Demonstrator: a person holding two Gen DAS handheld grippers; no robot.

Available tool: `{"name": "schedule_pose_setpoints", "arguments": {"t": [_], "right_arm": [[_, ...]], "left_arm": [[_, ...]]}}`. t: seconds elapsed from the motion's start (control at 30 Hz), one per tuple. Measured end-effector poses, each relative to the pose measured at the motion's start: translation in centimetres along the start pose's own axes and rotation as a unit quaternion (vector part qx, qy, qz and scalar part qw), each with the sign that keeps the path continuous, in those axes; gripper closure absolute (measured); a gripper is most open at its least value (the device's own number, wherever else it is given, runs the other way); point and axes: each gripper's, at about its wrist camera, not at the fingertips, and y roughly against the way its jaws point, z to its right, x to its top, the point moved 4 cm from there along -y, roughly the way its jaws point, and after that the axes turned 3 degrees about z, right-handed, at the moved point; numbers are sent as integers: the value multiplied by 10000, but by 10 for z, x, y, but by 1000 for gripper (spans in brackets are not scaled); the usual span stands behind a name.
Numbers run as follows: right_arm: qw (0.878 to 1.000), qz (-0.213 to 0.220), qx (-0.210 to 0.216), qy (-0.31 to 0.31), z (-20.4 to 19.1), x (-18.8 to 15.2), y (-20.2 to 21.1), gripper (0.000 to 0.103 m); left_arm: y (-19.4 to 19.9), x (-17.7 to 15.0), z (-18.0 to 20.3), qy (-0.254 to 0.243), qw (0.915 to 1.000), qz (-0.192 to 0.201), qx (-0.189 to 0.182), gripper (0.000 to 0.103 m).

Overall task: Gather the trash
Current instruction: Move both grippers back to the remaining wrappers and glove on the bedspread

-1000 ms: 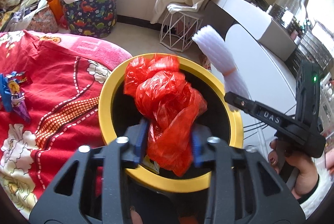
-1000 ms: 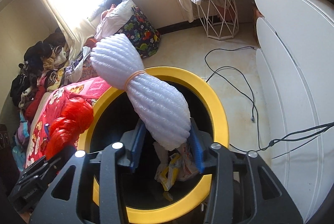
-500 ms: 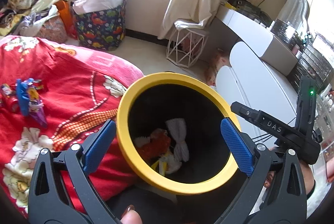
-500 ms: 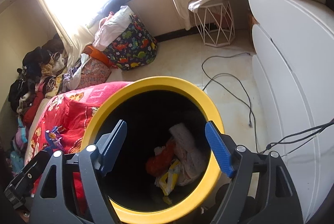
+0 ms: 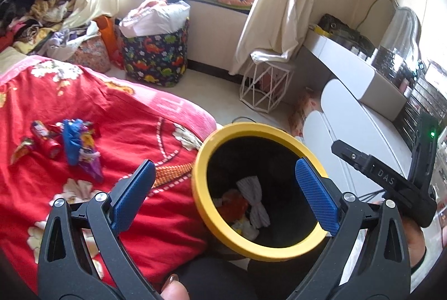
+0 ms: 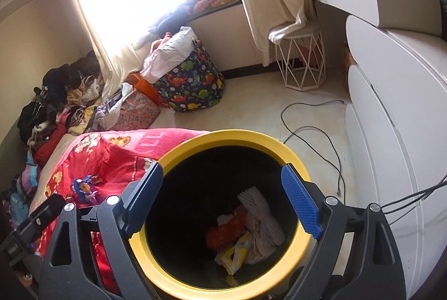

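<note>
A black bin with a yellow rim (image 5: 201, 205) (image 6: 232, 135) stands beside the bed. At its bottom lie a crumpled red plastic bag (image 5: 234, 202) (image 6: 226, 230), a white foam net (image 5: 255, 202) (image 6: 259, 213) and yellow-white wrappers. My left gripper (image 5: 224, 162) hangs open above the bin with nothing between its blue pads. My right gripper (image 6: 222, 166) is over the bin's mouth, its jaws still opening and holding nothing. Blue, purple and red wrappers (image 5: 75, 145) (image 6: 83, 187) lie on the red flowered blanket (image 5: 125, 115).
A dinosaur-print basket (image 5: 155, 54) and a clothes pile (image 6: 56, 104) stand by the window. A white wire stool (image 5: 265, 87) is under the curtain. White rounded cabinets (image 6: 391, 132) line the right side. A cable (image 6: 321, 143) trails across the floor.
The left gripper let go of the red bag and the right gripper let go of the foam net. Both now lie in the bin, and both grippers have opened wide and risen.
</note>
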Motion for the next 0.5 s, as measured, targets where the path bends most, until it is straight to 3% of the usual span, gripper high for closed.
{"name": "schedule_pose_setpoints", "arguments": {"t": [0.5], "right_arm": [[9976,202,406,519,-49,3,15,17]], "left_arm": [[30,17,-32,155,9983,436,350,11]]}}
